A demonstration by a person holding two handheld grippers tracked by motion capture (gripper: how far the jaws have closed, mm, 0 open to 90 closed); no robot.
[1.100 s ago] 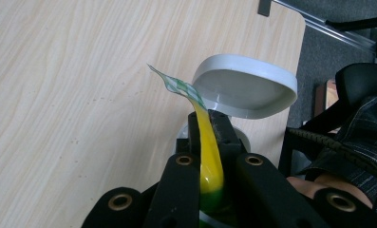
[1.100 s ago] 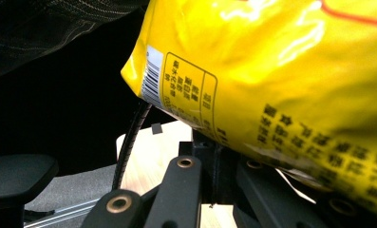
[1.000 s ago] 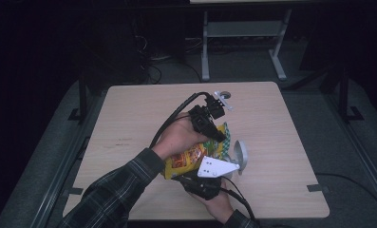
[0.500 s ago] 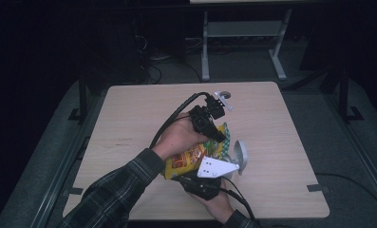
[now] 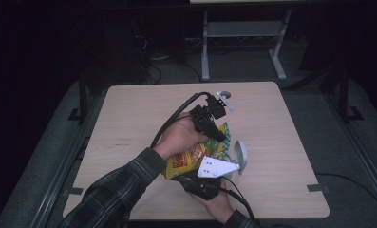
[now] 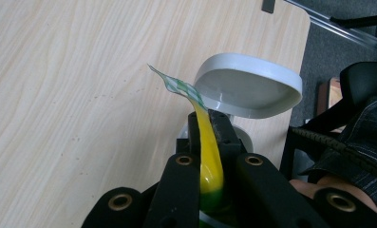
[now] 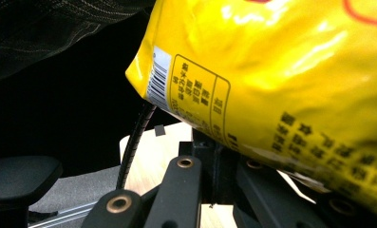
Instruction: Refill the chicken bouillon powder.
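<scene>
A yellow snack bag [image 5: 191, 159] with red print is held above the wooden table [image 5: 129, 123] between both grippers. My left gripper [image 5: 220, 135] reaches in from the far side, shut on the bag's green-and-white checked top edge [image 6: 176, 85]; in the left gripper view the yellow film [image 6: 209, 156] runs pinched between the black jaws. My right gripper [image 5: 201, 167], with its grey plate on top, comes up from the near side and is shut on the bag's lower edge. In the right gripper view the bag [image 7: 281, 71] looms just above the jaws. A white bowl [image 5: 240, 154] stands tilted beside the bag.
The table's right edge [image 5: 309, 161] is a short way past the bowl [image 6: 248, 90]. A grey metal frame [image 5: 243, 33] stands on the dark floor behind the table. Cables trail from both grippers. A black seat [image 7: 15, 175] is beside the person.
</scene>
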